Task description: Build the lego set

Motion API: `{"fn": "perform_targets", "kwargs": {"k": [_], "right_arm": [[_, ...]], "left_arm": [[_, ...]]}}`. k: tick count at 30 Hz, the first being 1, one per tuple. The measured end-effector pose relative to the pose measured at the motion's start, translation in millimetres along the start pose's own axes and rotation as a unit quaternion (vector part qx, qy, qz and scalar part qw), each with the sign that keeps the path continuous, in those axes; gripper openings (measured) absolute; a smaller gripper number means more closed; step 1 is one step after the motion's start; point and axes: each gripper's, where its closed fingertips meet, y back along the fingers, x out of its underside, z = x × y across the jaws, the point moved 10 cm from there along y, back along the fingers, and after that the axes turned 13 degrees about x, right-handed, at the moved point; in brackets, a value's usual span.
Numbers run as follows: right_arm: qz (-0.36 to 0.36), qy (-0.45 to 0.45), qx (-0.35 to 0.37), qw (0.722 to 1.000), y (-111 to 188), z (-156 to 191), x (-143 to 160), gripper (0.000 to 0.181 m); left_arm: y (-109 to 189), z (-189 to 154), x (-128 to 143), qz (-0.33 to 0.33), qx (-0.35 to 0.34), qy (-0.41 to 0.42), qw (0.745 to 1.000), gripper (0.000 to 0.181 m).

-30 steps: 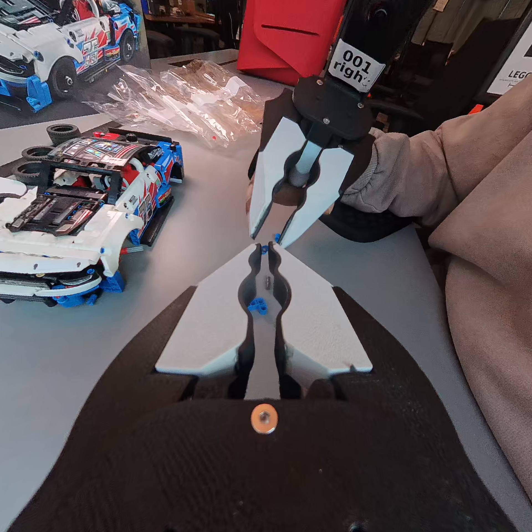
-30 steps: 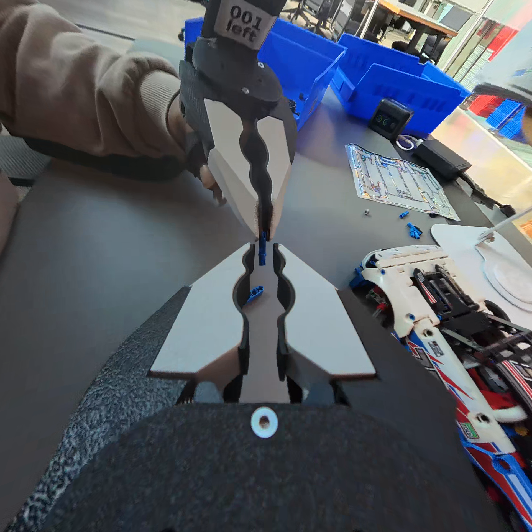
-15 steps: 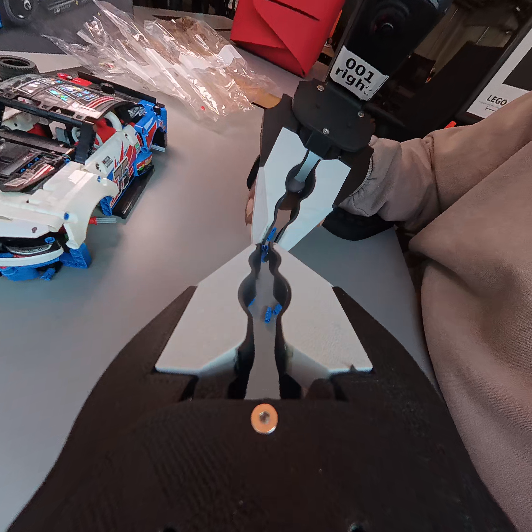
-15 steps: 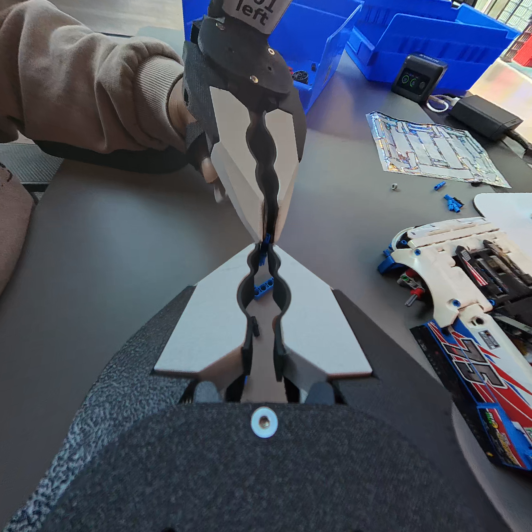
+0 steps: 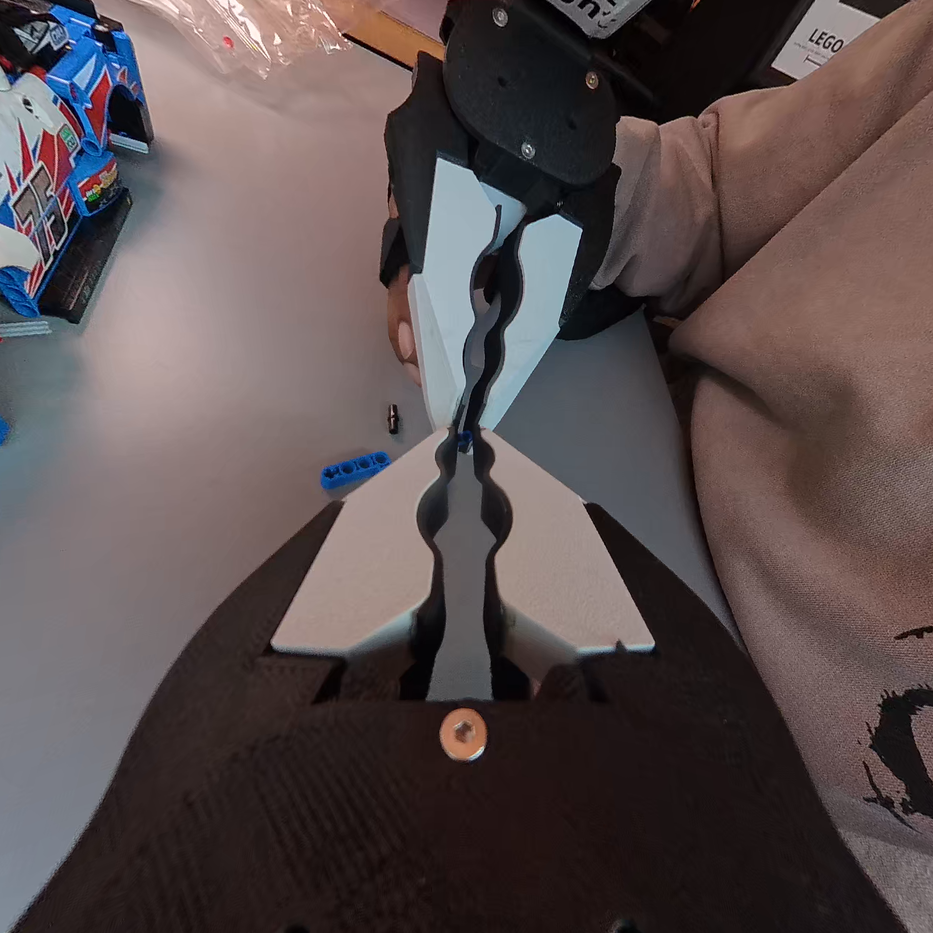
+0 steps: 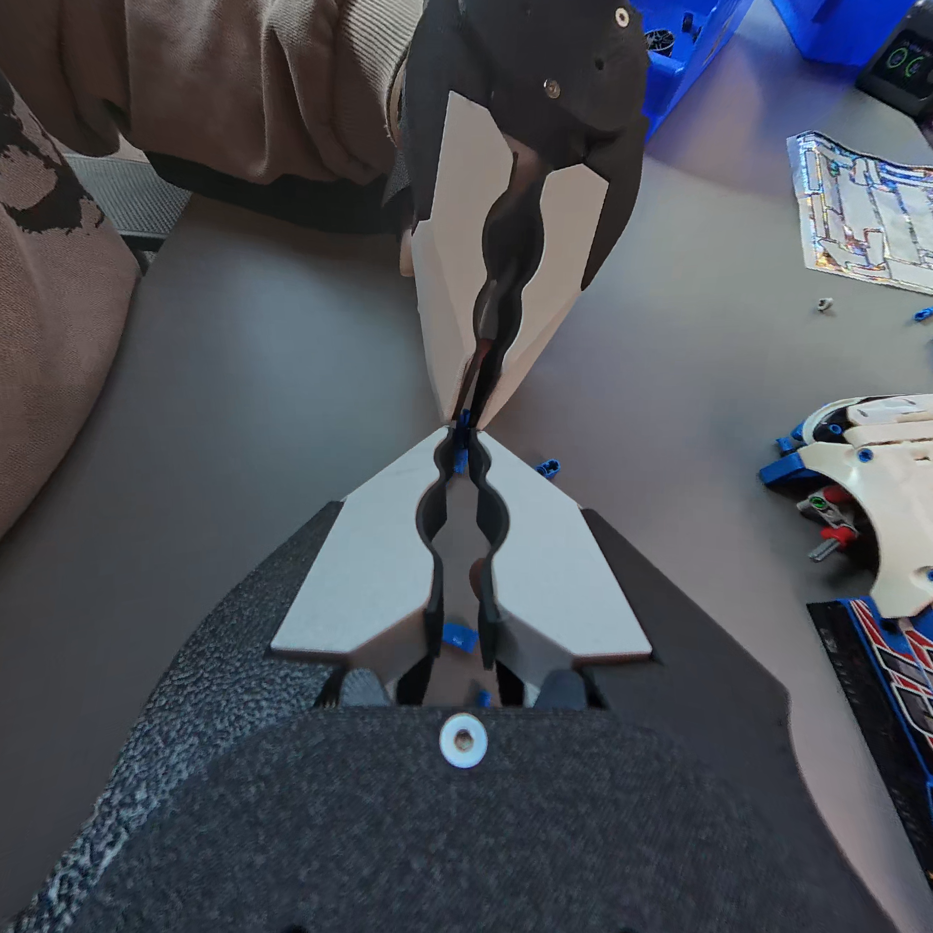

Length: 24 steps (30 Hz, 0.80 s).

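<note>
My left gripper (image 5: 465,435) and right gripper (image 6: 460,435) meet tip to tip above the grey table. Each is shut on a small blue Lego piece, and the two pieces touch. The piece in the left gripper (image 5: 464,440) shows between its tips. The piece in the right gripper (image 6: 460,449) is a short blue pin. The right gripper also shows in the left wrist view (image 5: 467,419), the left gripper in the right wrist view (image 6: 465,415). The part-built white, blue and red Lego car (image 5: 45,192) stands to the left and also shows in the right wrist view (image 6: 868,510).
A blue beam (image 5: 356,467) and a black pin (image 5: 393,419) lie on the table under the grippers. A loose blue pin (image 6: 549,467), a sticker sheet (image 6: 868,217), blue bins (image 6: 696,55) and clear plastic bags (image 5: 242,35) lie around. A person's brown sleeves (image 5: 757,202) are close by. The tips of both grippers are at nearly the same place. Both grippers' tips are roughly 6 cm from the black pin (image 5: 393,419).
The right gripper's fingers have closed. Both grippers have come closer together and lower, tip to tip. The car has slid toward the edge of both views.
</note>
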Motion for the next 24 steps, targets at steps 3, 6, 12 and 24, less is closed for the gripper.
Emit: {"fn": "perform_targets", "kwargs": {"k": [3, 6, 12, 24], "right_arm": [[-0.035, -0.036, 0.01, 0.999, 5.2, -8.7, -2.8, 0.001], [-0.082, -0.078, 0.026, 0.993, 12.2, -17.8, -6.4, 0.001], [-0.186, -0.192, 0.025, 0.963, 18.0, -27.1, -11.5, 0.001], [-0.208, -0.23, -0.005, 0.951, 13.3, -25.7, -9.2, 0.001]], "left_arm": [[6.2, 0.9, -5.3, -0.04, -0.007, 0.001, 0.999, 0.004], [14.8, 1.5, -10.2, -0.085, -0.014, -0.002, 0.996, 0.012], [14.8, 0.6, -13.3, -0.104, -0.044, -0.033, 0.993, 0.019], [10.0, -7.1, -18.6, -0.103, -0.061, -0.072, 0.99, 0.002]]}}
